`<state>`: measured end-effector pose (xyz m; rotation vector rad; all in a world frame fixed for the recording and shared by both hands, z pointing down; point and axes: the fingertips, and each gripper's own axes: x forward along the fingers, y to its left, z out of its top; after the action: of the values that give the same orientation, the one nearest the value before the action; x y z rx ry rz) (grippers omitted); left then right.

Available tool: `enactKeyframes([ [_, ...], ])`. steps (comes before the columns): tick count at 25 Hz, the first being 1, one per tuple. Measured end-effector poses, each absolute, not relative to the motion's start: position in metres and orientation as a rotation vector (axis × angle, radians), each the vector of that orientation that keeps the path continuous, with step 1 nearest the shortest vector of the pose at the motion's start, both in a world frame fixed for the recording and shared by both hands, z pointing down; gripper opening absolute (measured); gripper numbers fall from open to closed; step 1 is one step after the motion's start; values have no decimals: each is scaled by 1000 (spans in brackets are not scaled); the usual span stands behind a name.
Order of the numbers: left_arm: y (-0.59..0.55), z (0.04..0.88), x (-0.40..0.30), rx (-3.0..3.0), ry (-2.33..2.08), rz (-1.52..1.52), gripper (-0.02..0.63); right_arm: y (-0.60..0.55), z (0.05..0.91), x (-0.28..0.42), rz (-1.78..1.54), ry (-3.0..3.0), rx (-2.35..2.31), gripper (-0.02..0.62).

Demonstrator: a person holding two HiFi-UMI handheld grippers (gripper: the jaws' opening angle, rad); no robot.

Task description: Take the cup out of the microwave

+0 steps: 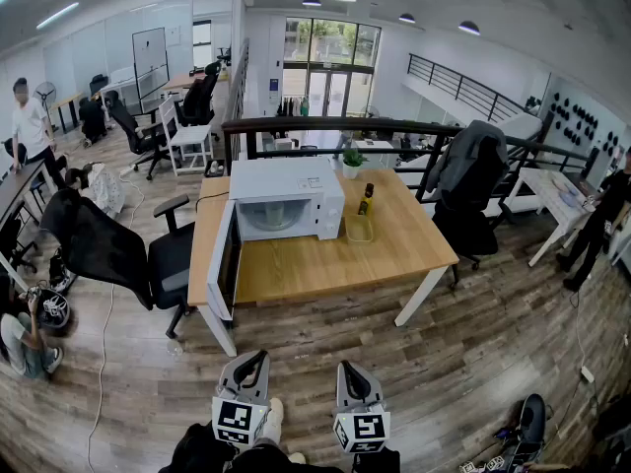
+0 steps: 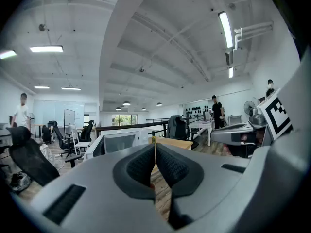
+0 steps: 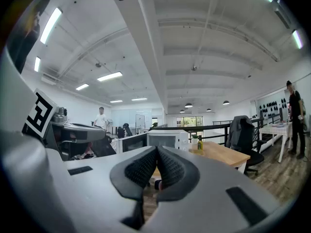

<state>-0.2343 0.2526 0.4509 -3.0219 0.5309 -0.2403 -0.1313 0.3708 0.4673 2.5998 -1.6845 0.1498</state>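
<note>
Head view: a boxy white microwave [image 1: 286, 197], its door swung open, sits on a light wooden table [image 1: 325, 264], and a clear cup [image 1: 360, 229] stands on the table just right of it.

Left gripper view: the left gripper [image 2: 155, 146] has its 2 jaws pressed together, empty.

Right gripper view: the right gripper [image 3: 156, 150] is likewise closed on nothing.

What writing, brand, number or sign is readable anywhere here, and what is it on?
No text can be read.
Sticker on the microwave: too small to read.
Bottle label: too small to read.
Marker cubes: black-and-white square patterns, no words.
</note>
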Motion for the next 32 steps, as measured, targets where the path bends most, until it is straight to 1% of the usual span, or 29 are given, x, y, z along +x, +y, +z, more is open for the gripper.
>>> enactKeyframes([
  [9, 211, 459, -203, -3028, 535, -267, 28, 328, 474, -95, 174, -1674, 2616, 15],
  [20, 107, 439, -149, -3032, 533, -277, 28, 220, 455, -44, 189, -1674, 2599, 15],
  [32, 2, 426, -85, -3047, 430, -211, 28, 121, 443, 13, 150, -1566, 2643, 15],
])
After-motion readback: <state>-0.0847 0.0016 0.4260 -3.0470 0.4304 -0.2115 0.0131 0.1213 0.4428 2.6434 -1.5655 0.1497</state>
